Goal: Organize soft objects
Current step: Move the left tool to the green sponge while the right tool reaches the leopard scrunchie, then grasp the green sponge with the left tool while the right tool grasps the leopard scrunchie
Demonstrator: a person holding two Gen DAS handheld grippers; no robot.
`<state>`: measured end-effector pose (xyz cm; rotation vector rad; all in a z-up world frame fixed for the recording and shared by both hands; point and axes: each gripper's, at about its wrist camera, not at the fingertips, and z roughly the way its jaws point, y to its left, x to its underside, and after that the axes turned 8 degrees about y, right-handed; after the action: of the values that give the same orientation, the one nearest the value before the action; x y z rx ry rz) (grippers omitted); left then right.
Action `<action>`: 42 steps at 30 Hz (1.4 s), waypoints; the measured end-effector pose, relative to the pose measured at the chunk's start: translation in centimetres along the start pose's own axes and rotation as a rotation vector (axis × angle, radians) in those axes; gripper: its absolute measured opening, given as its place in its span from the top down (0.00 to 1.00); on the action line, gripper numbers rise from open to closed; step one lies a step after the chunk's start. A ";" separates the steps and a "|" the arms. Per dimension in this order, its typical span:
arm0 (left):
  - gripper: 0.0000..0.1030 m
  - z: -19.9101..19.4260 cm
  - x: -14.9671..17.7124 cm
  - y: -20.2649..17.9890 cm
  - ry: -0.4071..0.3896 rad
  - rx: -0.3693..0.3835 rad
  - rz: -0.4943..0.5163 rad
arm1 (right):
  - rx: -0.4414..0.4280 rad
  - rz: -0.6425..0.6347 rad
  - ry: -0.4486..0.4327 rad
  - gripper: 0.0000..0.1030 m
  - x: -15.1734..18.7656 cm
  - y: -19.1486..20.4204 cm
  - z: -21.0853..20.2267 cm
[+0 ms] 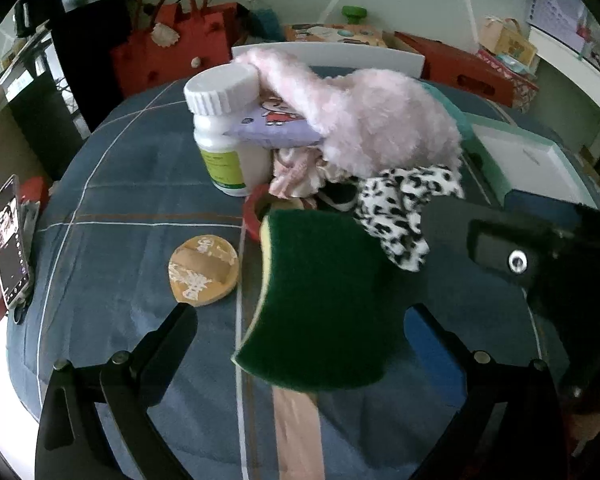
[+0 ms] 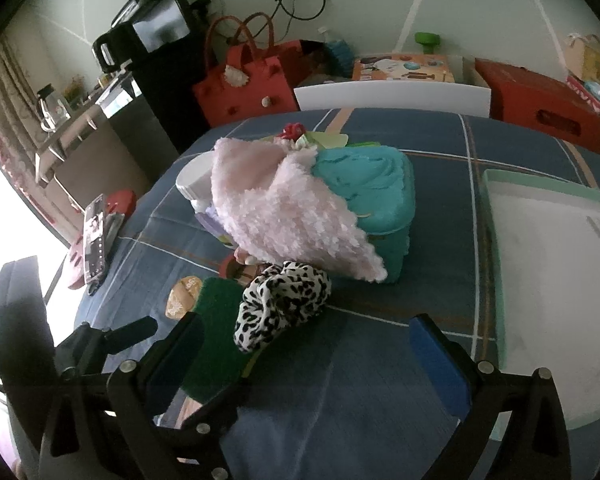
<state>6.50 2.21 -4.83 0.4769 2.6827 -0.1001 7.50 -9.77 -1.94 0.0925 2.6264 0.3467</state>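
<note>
A dark green sponge (image 1: 320, 300) with a yellow edge lies between the fingers of my left gripper (image 1: 300, 316), which stands wide open around it. A leopard-print scrunchie (image 2: 284, 304) rests partly on the sponge (image 2: 220, 320), just ahead of my right gripper (image 2: 308, 340), which is also open and holds nothing. Behind them a fluffy pink cloth (image 1: 380, 128) is draped over a white bottle (image 1: 220, 120), a purple cartoon pouch (image 1: 276, 128) and a teal box (image 2: 372, 200). The right tool's black housing (image 1: 540, 248) shows at the right edge.
A round orange pad (image 1: 204, 272) lies left of the sponge, with a red ring-shaped object (image 1: 254, 208) behind it. A white tray with a mint rim (image 2: 560, 280) is on the right. A phone (image 1: 10, 248) leans at the left table edge. Red bags stand beyond the table.
</note>
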 end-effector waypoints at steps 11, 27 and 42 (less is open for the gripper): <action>0.15 1.8 0.0 0.8 0.038 0.026 -0.023 | -0.064 0.029 0.035 0.13 -0.6 -0.5 2.9; 0.32 1.8 0.2 0.8 0.039 0.065 -0.030 | -0.092 0.017 0.060 0.57 -0.5 -0.4 3.8; 0.33 -0.3 0.5 2.2 0.012 0.056 -0.079 | -0.129 0.046 0.040 0.77 0.0 -1.4 2.7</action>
<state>6.76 4.43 -4.78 0.3894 2.7172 -0.1965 8.82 -10.46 -4.61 0.1035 2.6373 0.5375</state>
